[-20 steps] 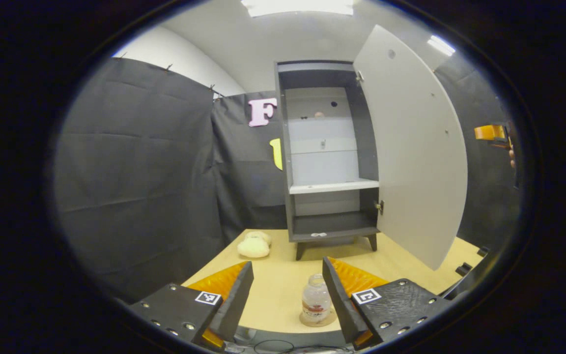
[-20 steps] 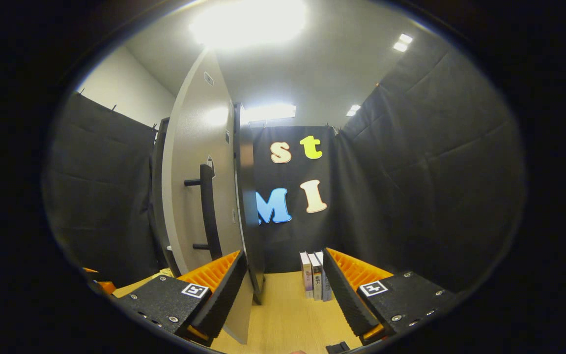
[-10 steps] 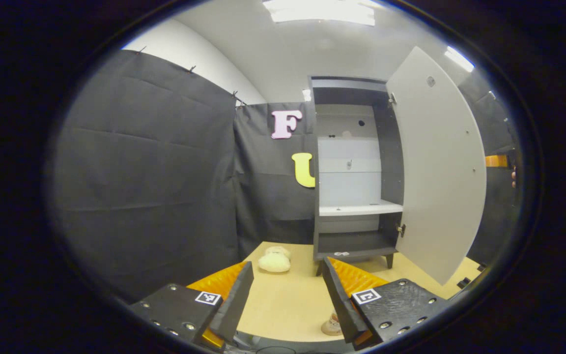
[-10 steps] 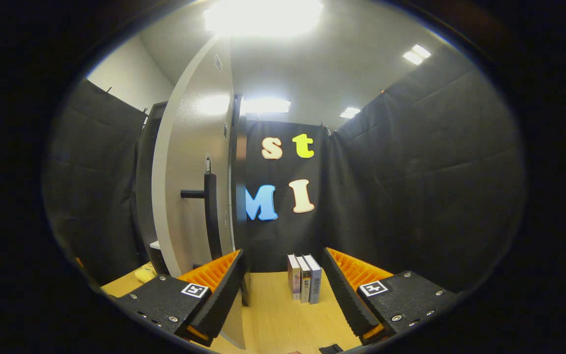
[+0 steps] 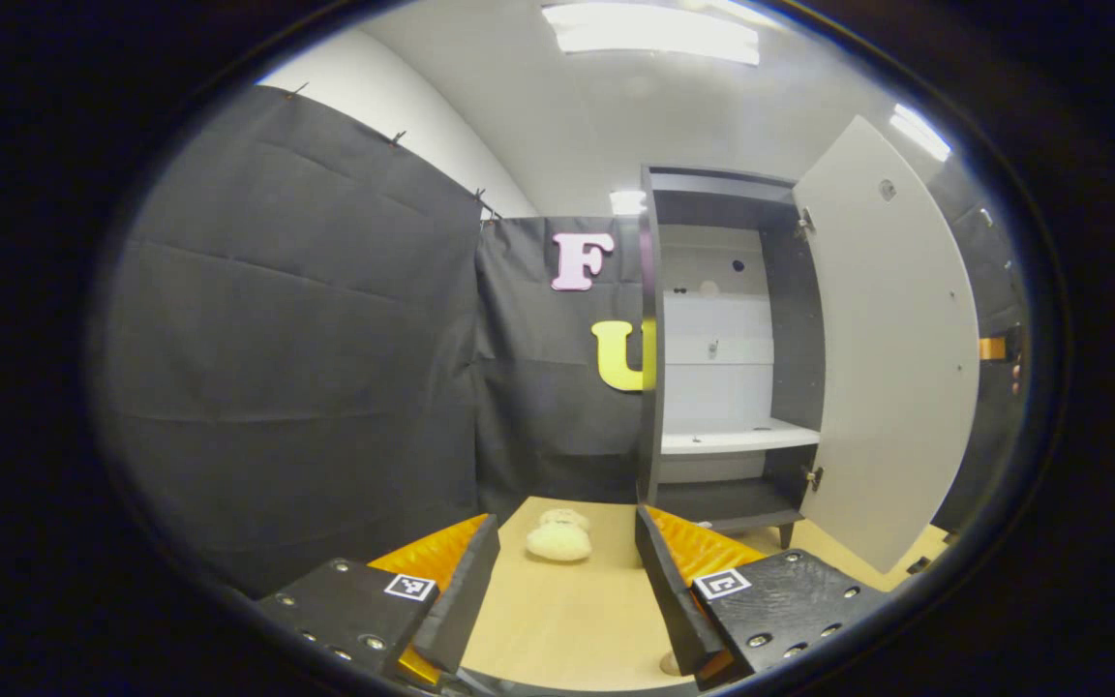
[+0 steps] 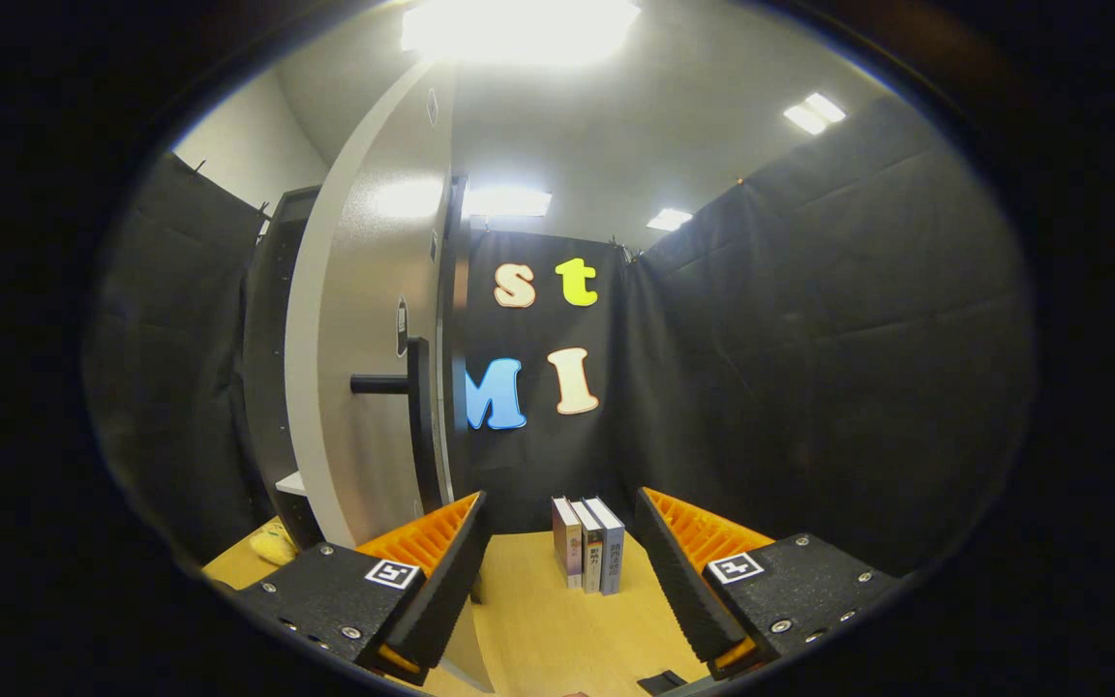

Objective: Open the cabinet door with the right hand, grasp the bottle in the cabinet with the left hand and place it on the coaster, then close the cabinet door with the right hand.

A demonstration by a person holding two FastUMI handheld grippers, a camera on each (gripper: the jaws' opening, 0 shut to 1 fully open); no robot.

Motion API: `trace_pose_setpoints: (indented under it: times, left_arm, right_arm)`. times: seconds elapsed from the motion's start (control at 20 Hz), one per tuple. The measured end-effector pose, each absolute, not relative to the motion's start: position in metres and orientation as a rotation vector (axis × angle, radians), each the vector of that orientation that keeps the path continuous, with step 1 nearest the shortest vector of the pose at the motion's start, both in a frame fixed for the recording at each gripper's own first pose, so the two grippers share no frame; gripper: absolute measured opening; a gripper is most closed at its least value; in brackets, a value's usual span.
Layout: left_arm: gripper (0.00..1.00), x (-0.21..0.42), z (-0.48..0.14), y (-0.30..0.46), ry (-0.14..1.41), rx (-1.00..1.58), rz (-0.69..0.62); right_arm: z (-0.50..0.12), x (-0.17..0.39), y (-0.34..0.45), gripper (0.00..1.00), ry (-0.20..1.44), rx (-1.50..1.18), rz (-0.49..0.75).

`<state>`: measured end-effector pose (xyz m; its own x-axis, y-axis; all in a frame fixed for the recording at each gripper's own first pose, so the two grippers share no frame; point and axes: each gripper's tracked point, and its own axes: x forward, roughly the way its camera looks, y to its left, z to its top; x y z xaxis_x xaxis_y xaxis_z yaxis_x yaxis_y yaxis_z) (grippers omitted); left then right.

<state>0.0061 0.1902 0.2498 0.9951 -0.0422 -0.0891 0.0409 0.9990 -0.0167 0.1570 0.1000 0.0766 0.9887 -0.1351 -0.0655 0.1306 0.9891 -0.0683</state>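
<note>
1. In the left gripper view the left gripper (image 5: 565, 590) has its jaws spread wide and released, holding nothing and touching nothing; bare light wooden tabletop (image 5: 557, 620) shows between its two ridged fingers

2. A small round tan disc, apparently the coaster (image 5: 669, 664), peeks out at the bottom edge just beside the right-hand finger; whether the bottle stands on it cannot be told, as the finger hides that spot

3. One tall dark-grey cabinet (image 5: 651, 358) on short legs stands at the far end of the table, with a pale interior and one white shelf (image 5: 739, 440); its single flat light-grey cabinet door (image 5: 891, 348) is swung wide open on two small metal hinges

4. One soft, cream-coloured lumpy plush toy (image 5: 559, 535) lies on the table near the cabinet's foot

5. In the right gripper view the right gripper (image 6: 562, 571) is likewise open wide and empty, apart from the door

6. The door's outer face is beside the left-hand finger, carrying one straight black bar handle (image 6: 417, 416) on pegs

7. Three upright books (image 6: 588, 545) stand together on the table against the cloth wall
</note>
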Motion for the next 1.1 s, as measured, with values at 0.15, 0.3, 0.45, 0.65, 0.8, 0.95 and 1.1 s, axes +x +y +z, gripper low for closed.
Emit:
trace_pose_setpoints:
  times: [0.15,0.3,0.45,0.65,0.8,0.95,1.1]
  left_arm:
    - [0.81,0.016,0.250,0.192,0.086,-0.035,-0.063]
    - [0.81,0.026,0.248,0.189,0.083,-0.056,-0.085]
    - [0.81,0.035,0.241,0.188,0.089,-0.063,-0.108]
    - [0.81,0.043,0.234,0.195,0.096,-0.075,-0.124]
    - [0.81,0.051,0.228,0.199,0.107,-0.085,-0.134]
    - [0.81,0.058,0.225,0.201,0.104,-0.086,-0.147]
    - [0.81,0.066,0.224,0.203,0.107,-0.086,-0.155]
  right_arm:
    - [0.075,0.154,0.108,0.92,0.068,-0.055,-0.135]
    - [0.075,0.153,0.123,0.92,0.067,-0.063,-0.121]
    - [0.075,0.148,0.137,0.92,0.059,-0.070,-0.110]
    - [0.076,0.143,0.146,0.92,0.052,-0.076,-0.132]
    - [0.076,0.141,0.156,0.92,0.052,-0.073,-0.136]
    - [0.075,0.143,0.169,0.92,0.048,-0.071,-0.118]
    - [0.075,0.144,0.184,0.92,0.039,-0.079,-0.096]
